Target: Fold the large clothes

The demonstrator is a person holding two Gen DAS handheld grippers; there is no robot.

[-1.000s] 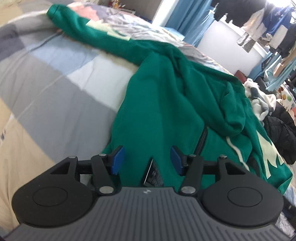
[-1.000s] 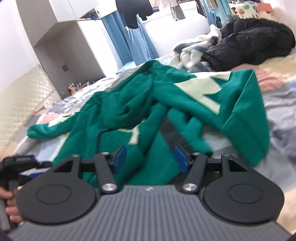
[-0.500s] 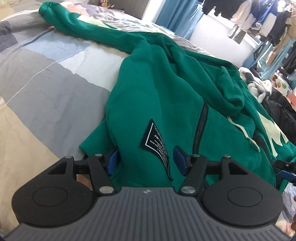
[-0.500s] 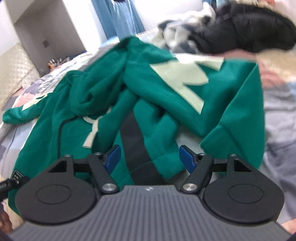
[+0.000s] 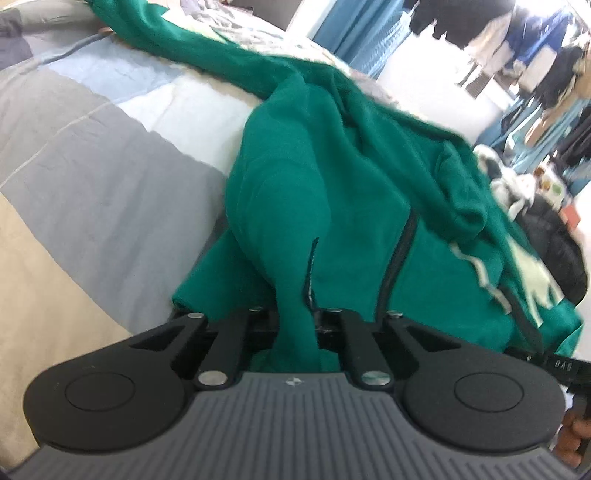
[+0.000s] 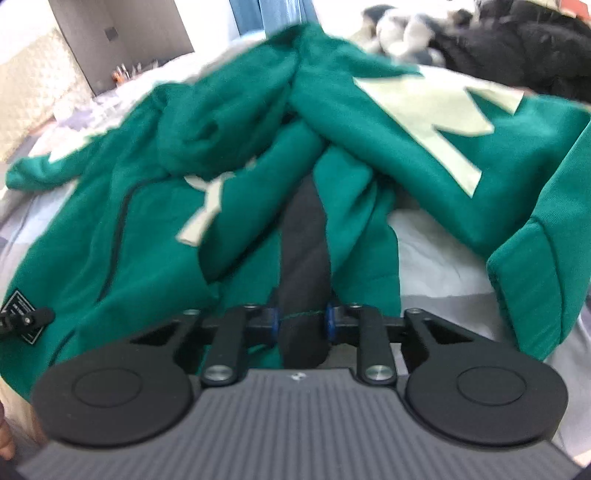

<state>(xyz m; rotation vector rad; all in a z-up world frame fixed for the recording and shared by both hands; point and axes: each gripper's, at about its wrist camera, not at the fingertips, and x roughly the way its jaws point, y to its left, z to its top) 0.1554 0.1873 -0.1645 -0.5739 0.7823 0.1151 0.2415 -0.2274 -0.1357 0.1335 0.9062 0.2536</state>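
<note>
A bedroom in a home was shown. A bed was covered with a quilt pieced in grey, pale blue, white and beige blocks, and a quilted beige headboard was seen at its far end. Blue curtains were hung against a white wall, and garments were strung on hangers near them. A heap of loose clothing, with a black padded jacket among it, was piled on the bed beyond a green hoodie. Small bottles were lined on a ledge beside a grey cupboard.
</note>
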